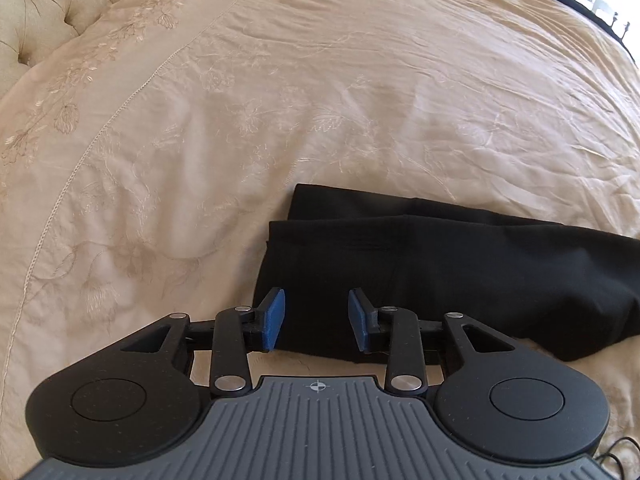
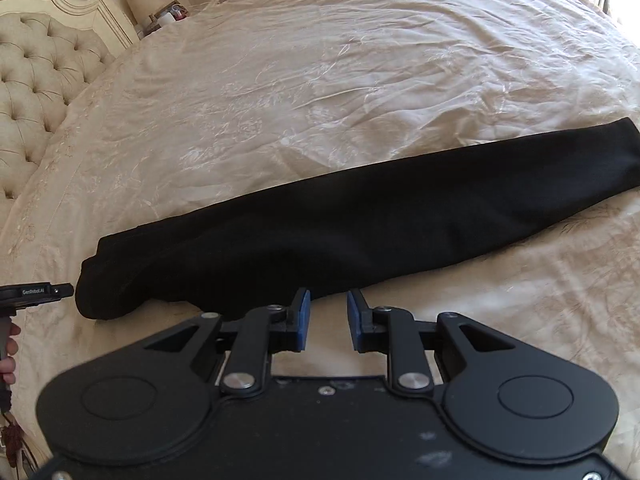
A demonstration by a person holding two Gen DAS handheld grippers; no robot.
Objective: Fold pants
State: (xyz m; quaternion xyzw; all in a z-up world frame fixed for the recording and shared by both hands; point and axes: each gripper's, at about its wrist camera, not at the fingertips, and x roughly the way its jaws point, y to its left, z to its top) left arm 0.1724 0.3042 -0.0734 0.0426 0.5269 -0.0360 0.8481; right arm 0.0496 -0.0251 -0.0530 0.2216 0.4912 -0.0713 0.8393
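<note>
Pants (image 2: 360, 224) are lying along the near edge of the bed (image 2: 320, 80), already doubled lengthwise so one leg is sitting on the other, a long black band running from the wide waist end at the left to the narrow hems at the right. Beginning at the left, my left gripper (image 1: 316, 320) is hovering over the waist end with its blue pads spread apart, holding nothing. In its view two stacked layers are showing with slightly offset edges. Moving right, my right gripper (image 2: 328, 320) is hanging at the near edge of the legs, jaws likewise parted and empty. The cloth is looking like a soft, matte knit, probably light and limp, so I am expecting it to sag and slide rather than hold a crease. Pinching both layers together at the waist corner and at the hems seems the surest hold. Underneath, the cream bedspread is looking silky, wrinkled and embroidered, likely slippery. A tufted headboard (image 2: 28, 92) is standing at the far left.
</note>
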